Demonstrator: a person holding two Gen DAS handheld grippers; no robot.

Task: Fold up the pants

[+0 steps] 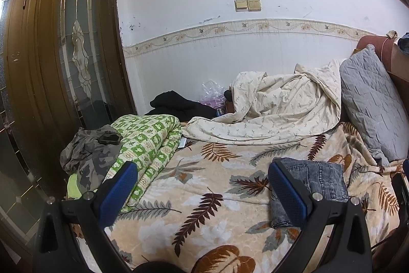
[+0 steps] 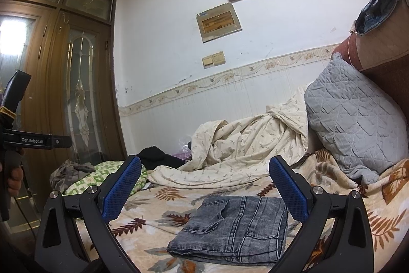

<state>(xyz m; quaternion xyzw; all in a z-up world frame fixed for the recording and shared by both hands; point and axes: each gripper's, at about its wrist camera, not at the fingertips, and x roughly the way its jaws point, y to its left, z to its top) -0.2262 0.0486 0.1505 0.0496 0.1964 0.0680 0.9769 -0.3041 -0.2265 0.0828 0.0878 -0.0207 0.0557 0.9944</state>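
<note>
The grey denim pants (image 2: 235,227) lie folded into a compact rectangle on the leaf-patterned bedspread (image 2: 158,219). In the right wrist view they sit just ahead of my right gripper (image 2: 204,170), which is open and empty above them. In the left wrist view the pants (image 1: 317,181) lie to the right, partly behind the right finger. My left gripper (image 1: 202,173) is open and empty over the bedspread (image 1: 204,196), left of the pants. The left gripper's body also shows at the left edge of the right wrist view (image 2: 35,141).
A rolled green-checked quilt (image 1: 148,142) with camouflage clothing (image 1: 89,152) lies at the bed's left edge. A crumpled cream duvet (image 1: 276,109) and black clothes (image 1: 176,104) lie against the wall. A grey quilted pillow (image 1: 370,104) leans on the headboard. A wooden door (image 1: 64,55) stands left.
</note>
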